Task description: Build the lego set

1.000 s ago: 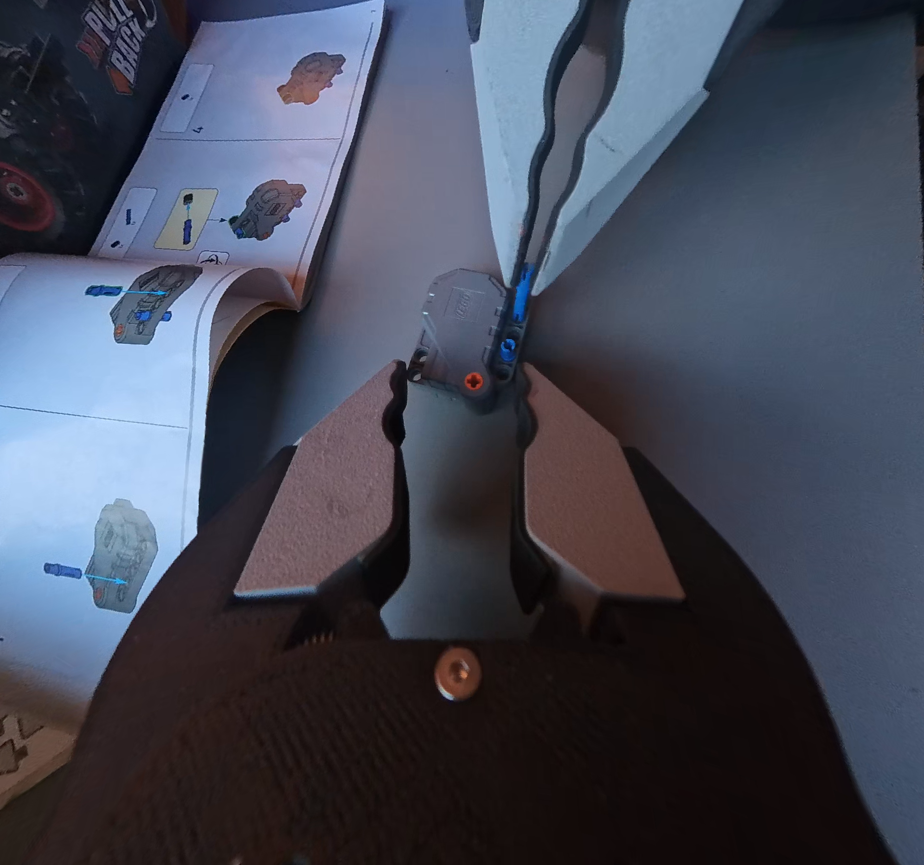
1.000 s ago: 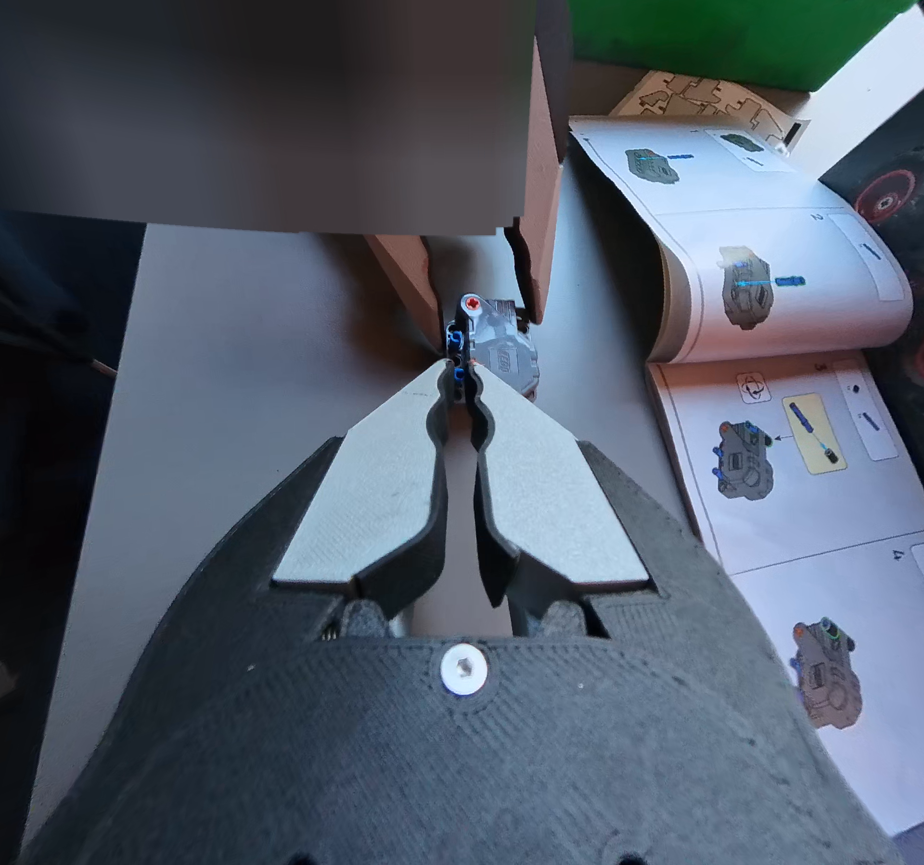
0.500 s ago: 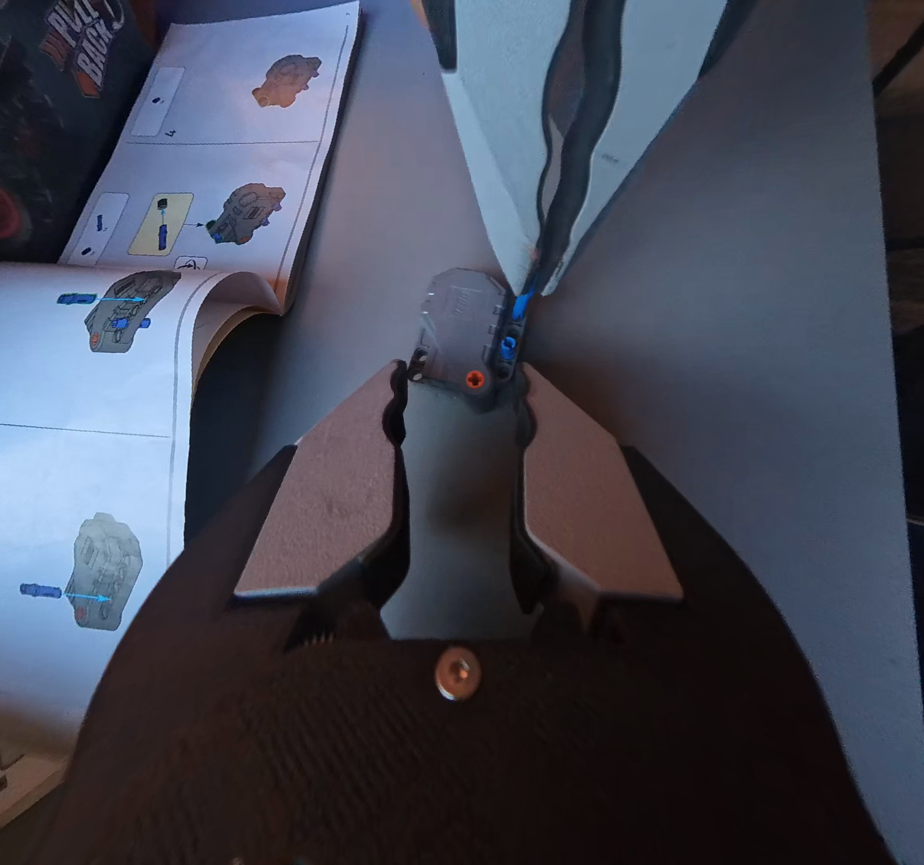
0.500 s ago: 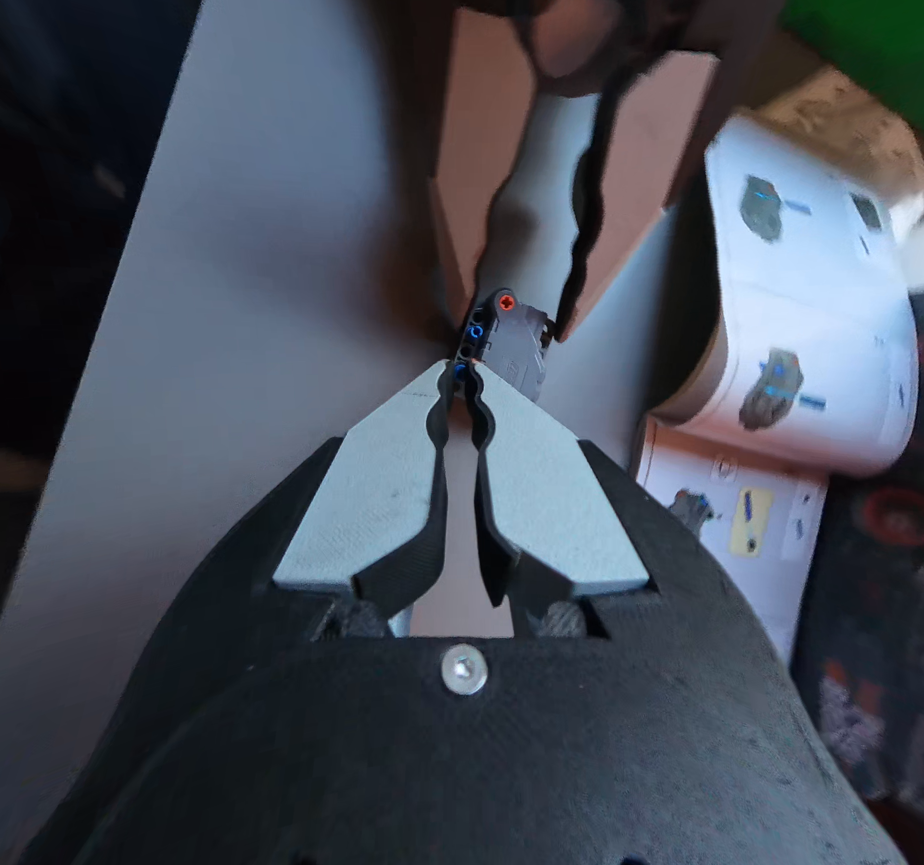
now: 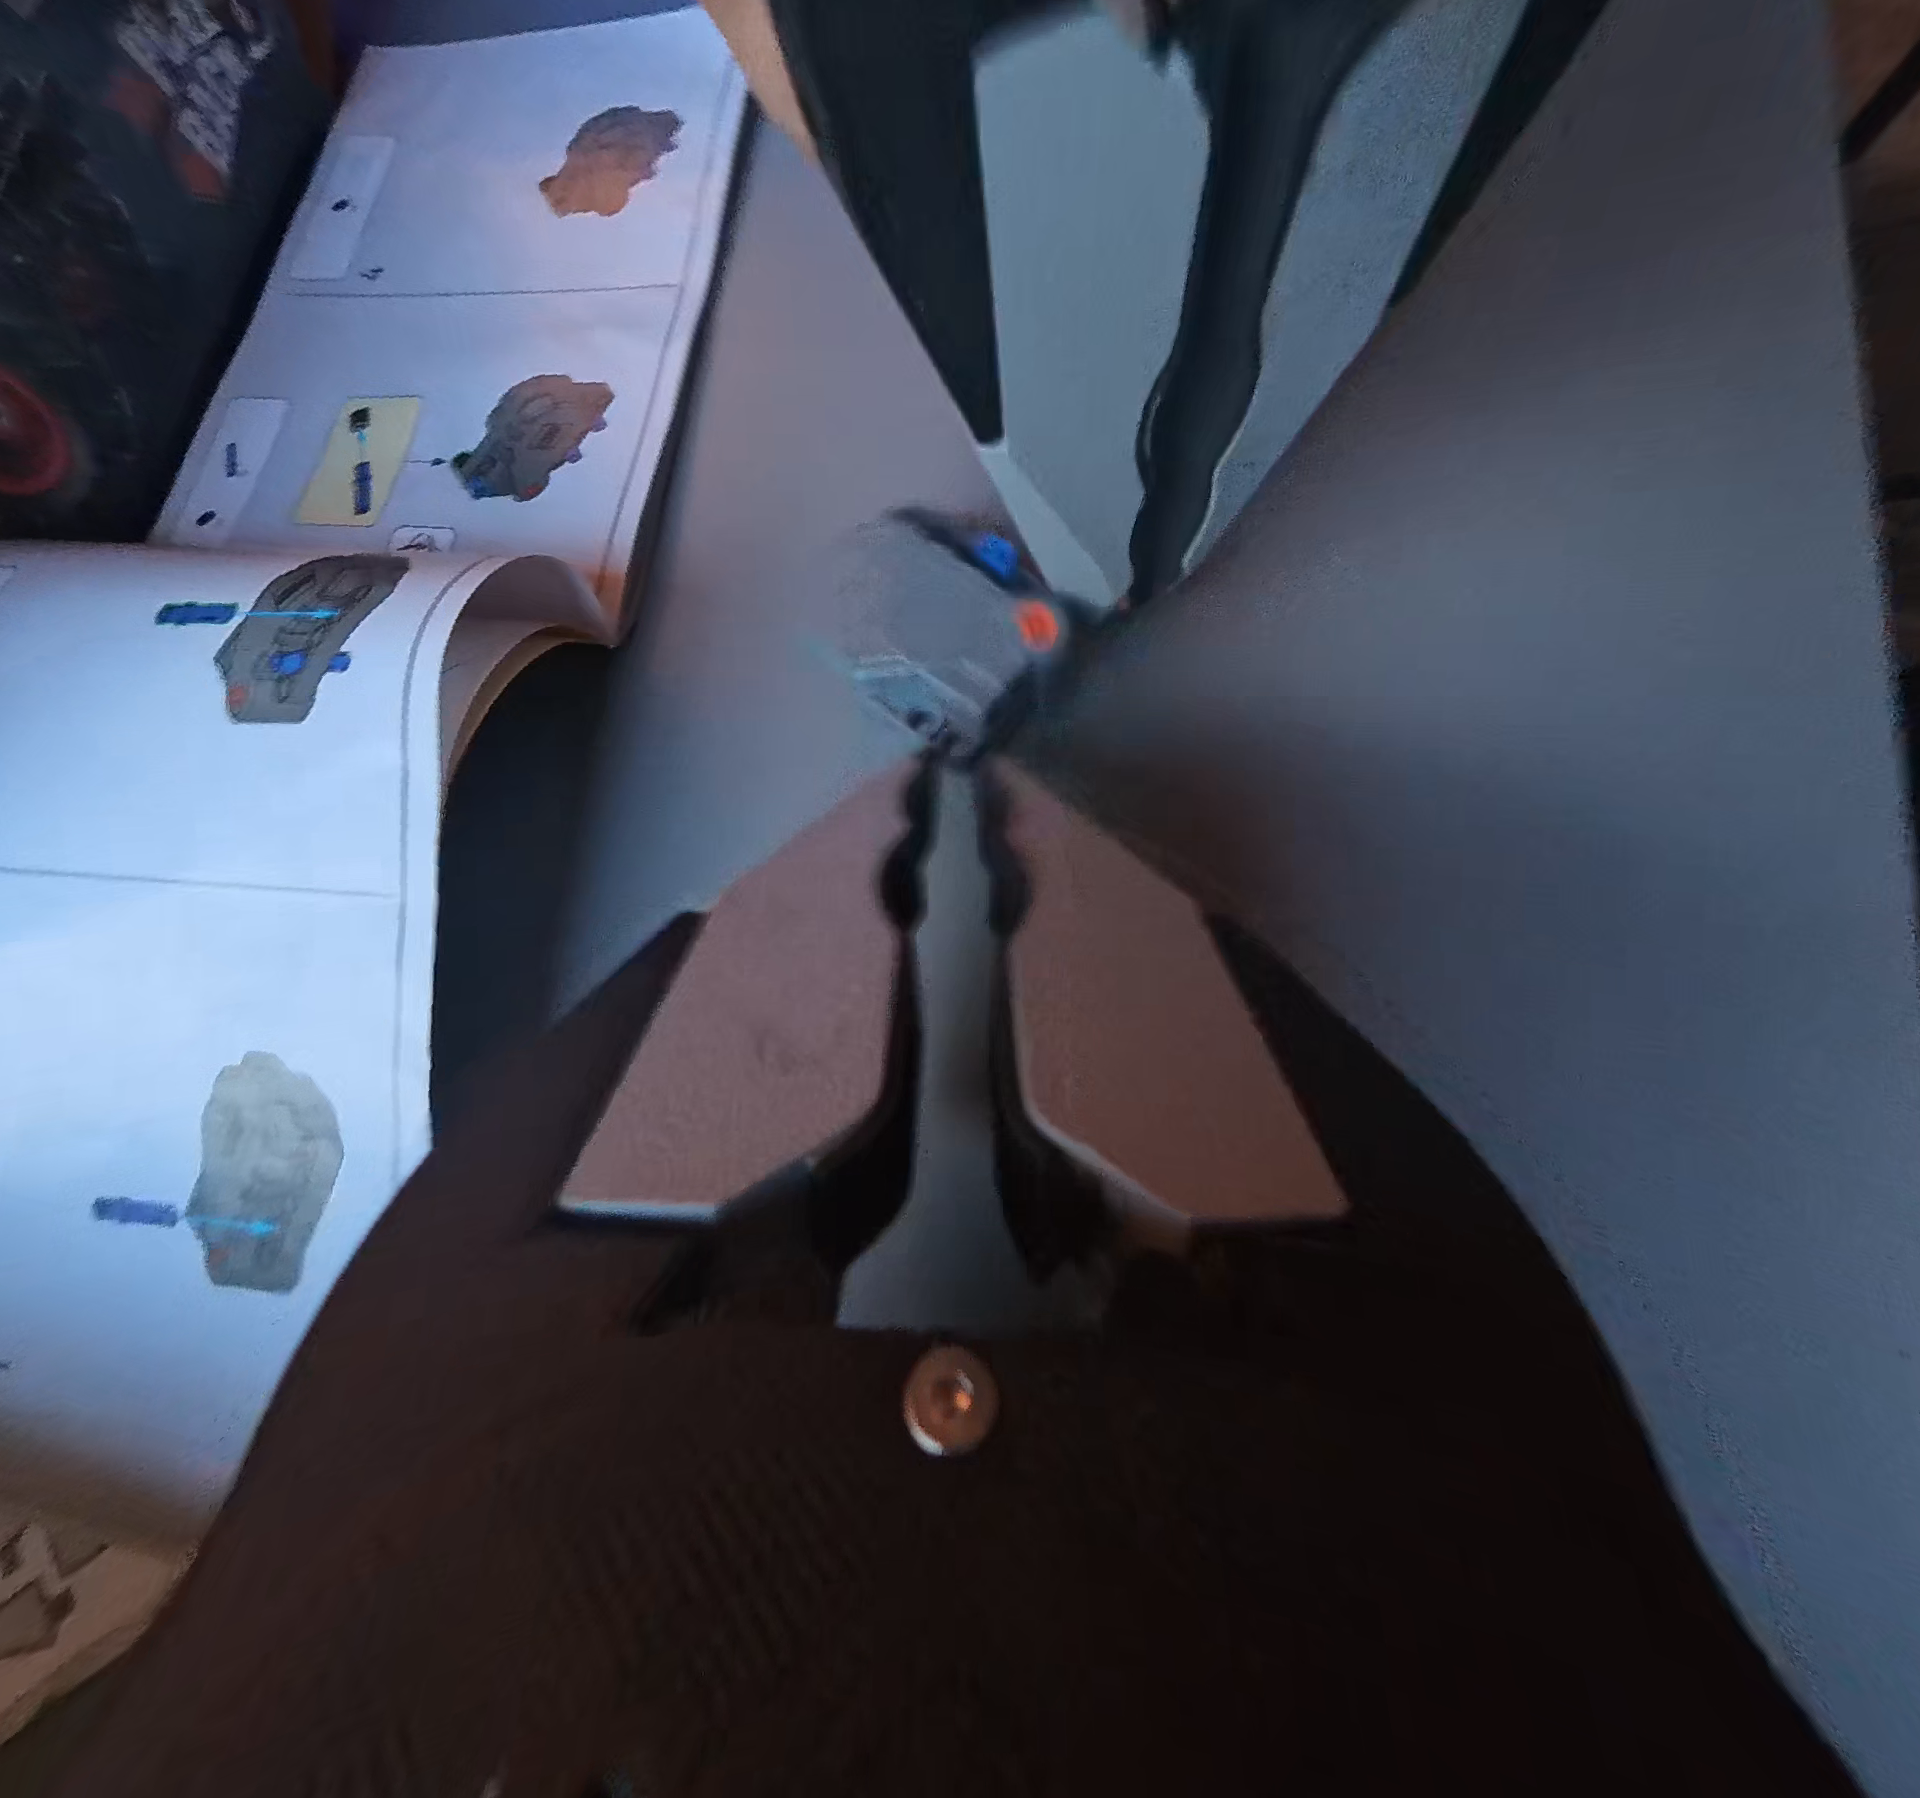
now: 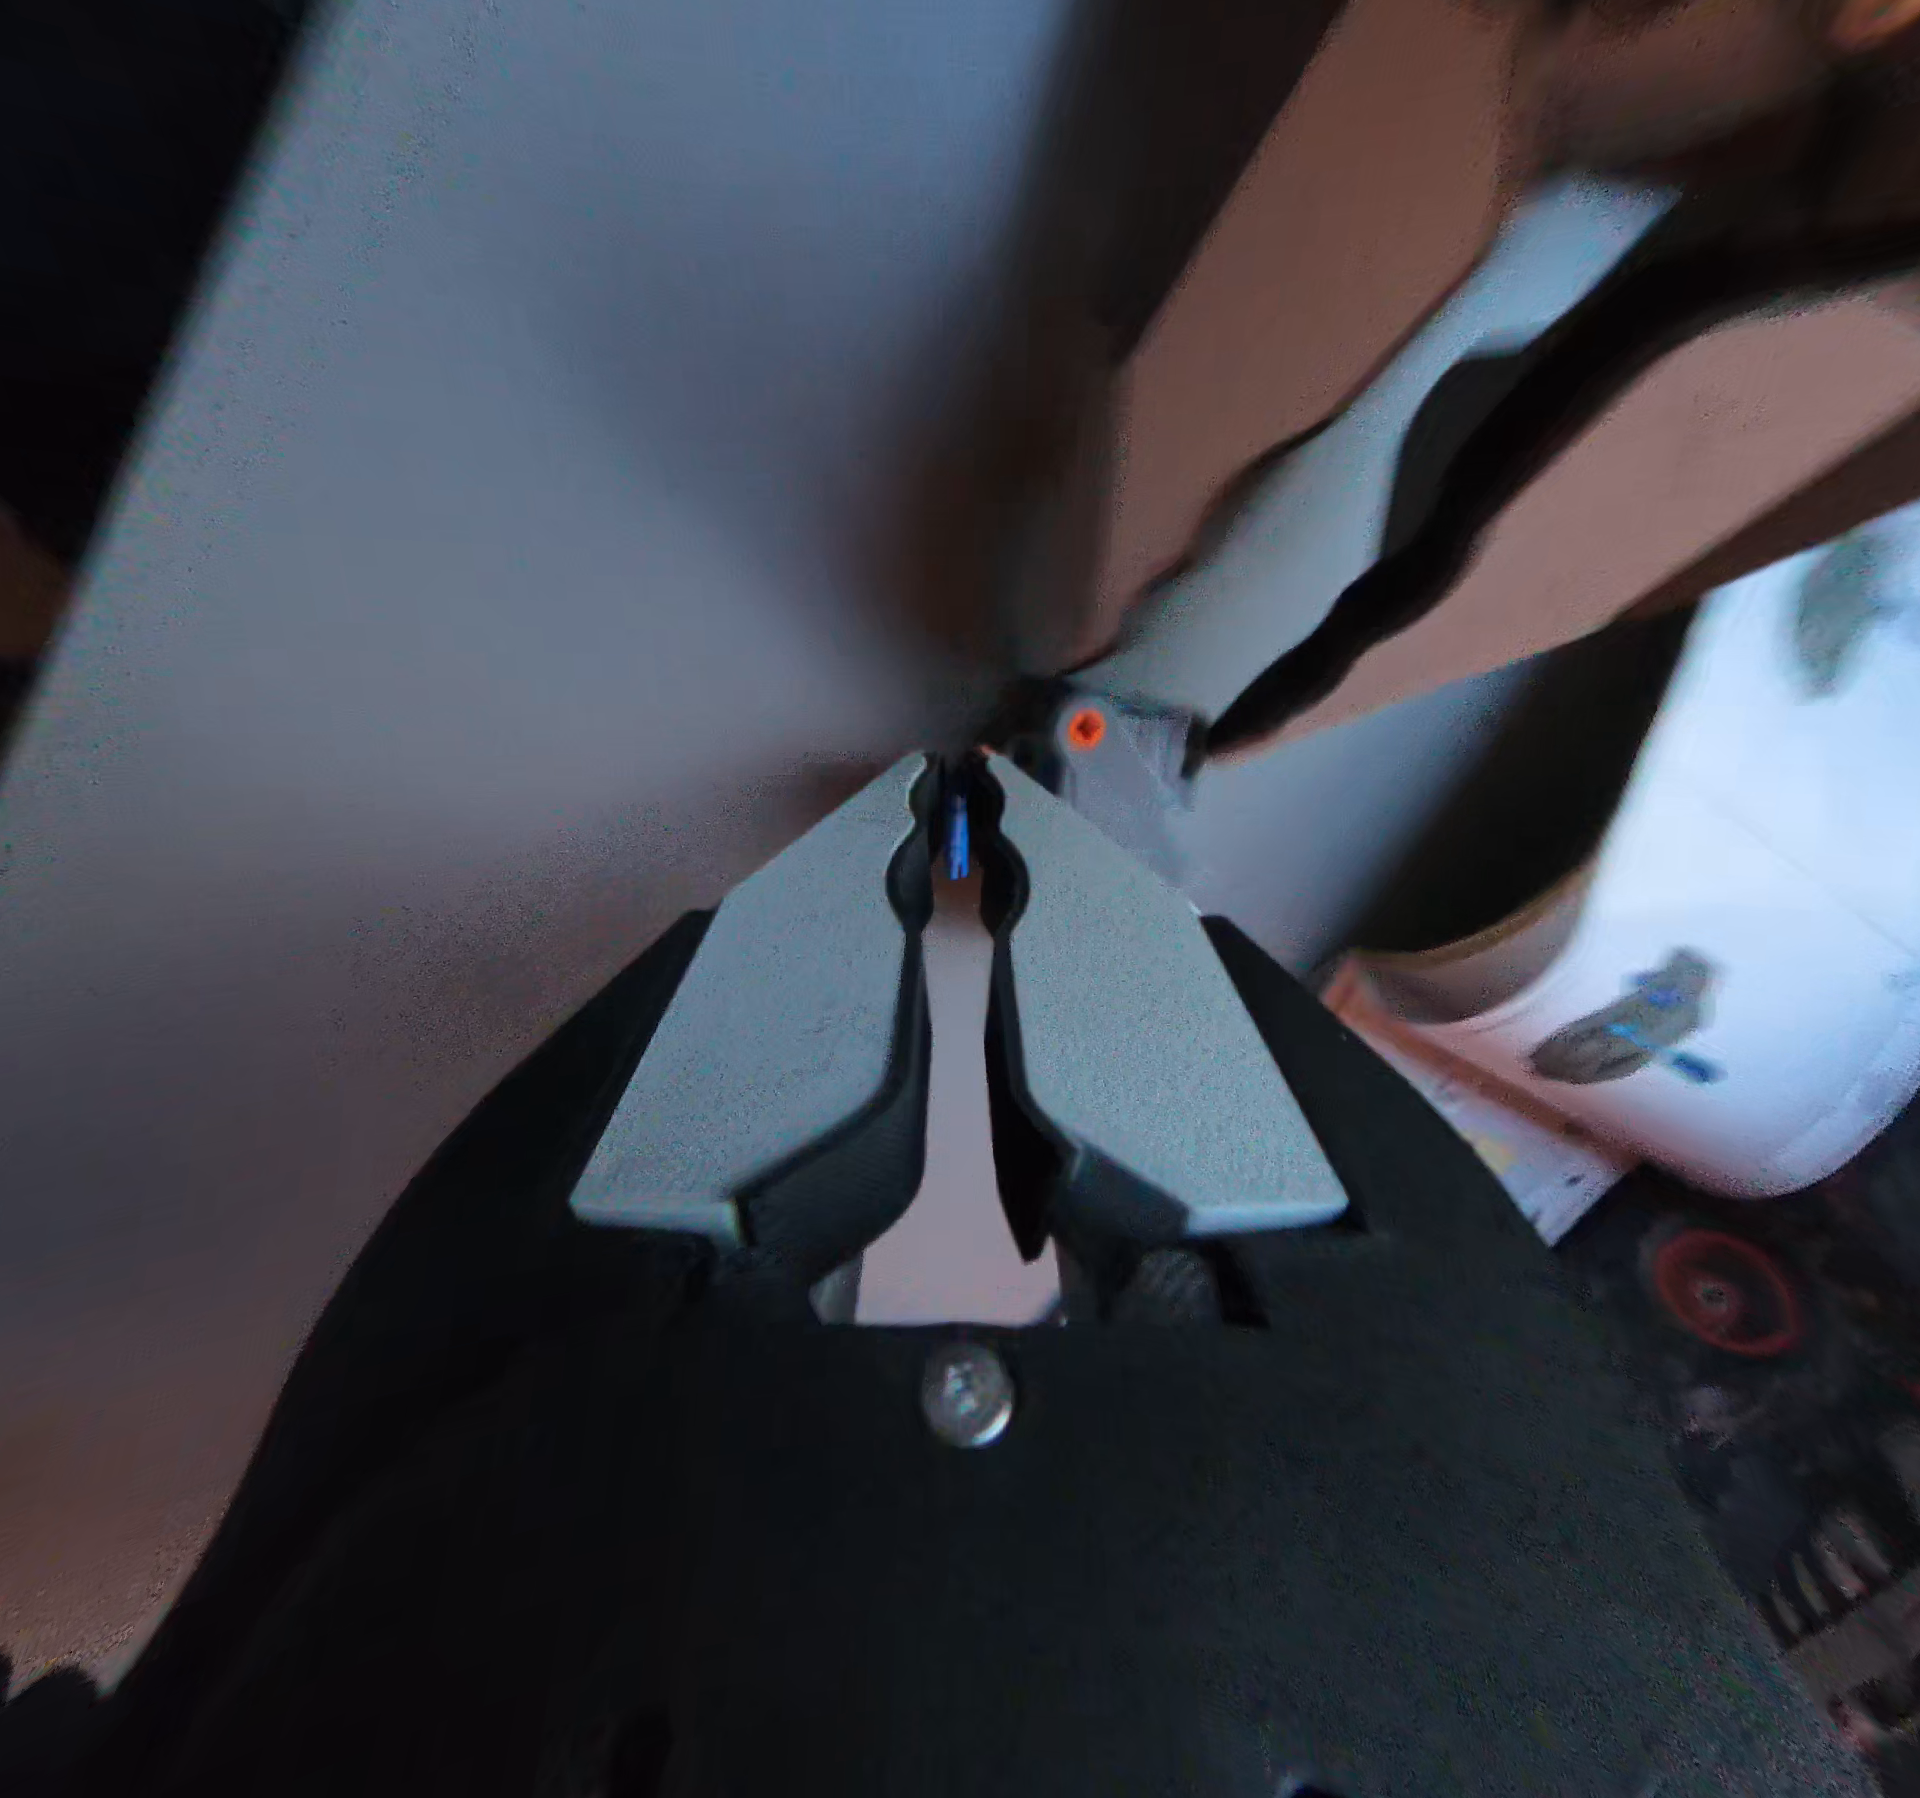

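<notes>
A grey motor block (image 5: 935,631) with an orange dot and blue pins sits at the tips of my left gripper (image 5: 956,772). The jaws are pinched narrowly on its near corner, and the picture is blurred. My right gripper (image 6: 956,761) is shut on a small blue pin (image 6: 954,839) held between its jaws. The block (image 6: 1127,746) lies just right of its tips. The left gripper's fingers (image 6: 1299,377) come in from the upper right. In the left wrist view the right gripper (image 5: 1138,585) reaches down beside the block's orange-dot end.
An open instruction booklet (image 5: 208,813) lies on the grey table (image 5: 1558,813) left of the block. It also shows in the right wrist view (image 6: 1714,865). A dark set box (image 5: 94,242) lies beyond the booklet, and shows again in the right wrist view (image 6: 1766,1385).
My left jaws have closed much narrower and the block has turned in front of them. Both grippers have swung, blurring the views. The right gripper stays shut on the blue pin.
</notes>
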{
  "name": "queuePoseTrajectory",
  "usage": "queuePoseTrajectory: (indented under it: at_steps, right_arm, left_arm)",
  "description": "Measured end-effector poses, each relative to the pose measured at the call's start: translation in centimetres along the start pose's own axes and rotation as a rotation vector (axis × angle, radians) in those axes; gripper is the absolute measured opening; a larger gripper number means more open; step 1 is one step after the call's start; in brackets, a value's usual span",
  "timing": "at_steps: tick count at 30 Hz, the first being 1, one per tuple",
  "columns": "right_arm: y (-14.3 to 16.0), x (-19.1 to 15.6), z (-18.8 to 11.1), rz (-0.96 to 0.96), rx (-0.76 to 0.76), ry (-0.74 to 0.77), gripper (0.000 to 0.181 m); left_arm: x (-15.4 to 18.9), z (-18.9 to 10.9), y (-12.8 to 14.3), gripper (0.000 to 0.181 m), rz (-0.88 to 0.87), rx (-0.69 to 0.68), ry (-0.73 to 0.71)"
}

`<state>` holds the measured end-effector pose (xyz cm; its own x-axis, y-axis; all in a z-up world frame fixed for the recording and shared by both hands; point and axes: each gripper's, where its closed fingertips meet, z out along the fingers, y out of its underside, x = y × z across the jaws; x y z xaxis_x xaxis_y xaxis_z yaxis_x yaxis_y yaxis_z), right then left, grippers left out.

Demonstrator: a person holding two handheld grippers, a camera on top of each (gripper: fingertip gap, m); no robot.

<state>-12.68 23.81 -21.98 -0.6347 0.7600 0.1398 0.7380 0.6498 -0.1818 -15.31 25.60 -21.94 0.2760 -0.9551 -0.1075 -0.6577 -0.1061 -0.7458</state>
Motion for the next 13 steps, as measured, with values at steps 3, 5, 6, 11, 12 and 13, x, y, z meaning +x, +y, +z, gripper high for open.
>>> queuePoseTrajectory:
  at_steps: [3,5,6,11,12,13]
  right_arm:
    - [-2.3,0.5,-1.0,0.04,0.201,0.054,0.002]
    - [-4.1,0.8,-3.2,0.083,0.366,0.079,0.001]
    - [-3.9,1.2,-3.9,0.106,0.393,0.107,0.001]
    - [-0.9,3.6,-6.7,0.353,0.642,0.279,0.001]
    - [0.3,4.6,-7.0,0.437,0.692,0.337,0.0]
    - [1.9,5.6,-7.0,0.533,0.725,0.393,0.0]
  left_arm:
    - [-0.1,-0.1,0.2,0.012,0.003,0.001,0.001]
    - [-0.1,-0.1,0.2,0.001,-0.001,-0.004,-0.003]
    - [0.0,-0.1,0.4,0.001,0.0,-0.017,0.001]
    - [-0.1,0.0,0.9,0.003,0.004,-0.042,-0.009]
    - [-0.3,-0.1,0.9,0.005,-0.007,-0.042,-0.012]
    - [-0.5,-0.1,1.0,0.009,-0.021,-0.041,-0.017]
